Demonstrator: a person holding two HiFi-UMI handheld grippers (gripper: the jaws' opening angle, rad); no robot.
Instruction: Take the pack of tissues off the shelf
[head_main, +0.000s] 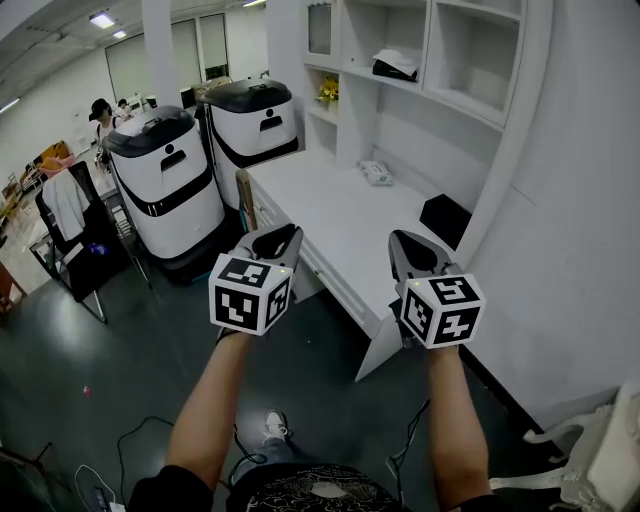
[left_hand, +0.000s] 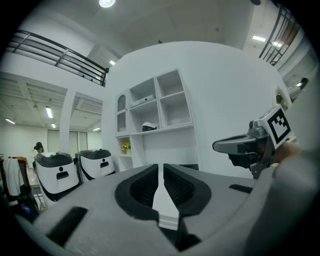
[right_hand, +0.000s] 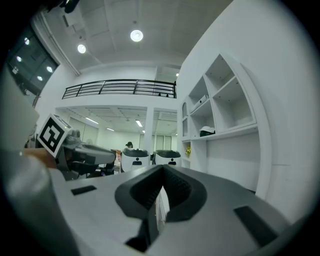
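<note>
A white pack on something dark, apparently the pack of tissues (head_main: 393, 65) (left_hand: 147, 126) (right_hand: 206, 131), lies on the middle shelf (head_main: 440, 98) of a white wall unit above the desk (head_main: 340, 215). I hold both grippers level in front of the desk's near corner, well short of the shelf. My left gripper (head_main: 283, 237) (left_hand: 161, 169) (right_hand: 95, 152) has its jaws nearly together with nothing between them. At the right, my right gripper (head_main: 401, 241) (right_hand: 161, 171) (left_hand: 232, 146) is shut and empty too.
A second small white pack (head_main: 375, 173) and a black box (head_main: 445, 218) lie on the desk. Yellow flowers (head_main: 328, 91) stand on a lower shelf. Two white-and-black machines (head_main: 170, 175) stand left of the desk. A clothes-draped chair (head_main: 70, 215) is further left.
</note>
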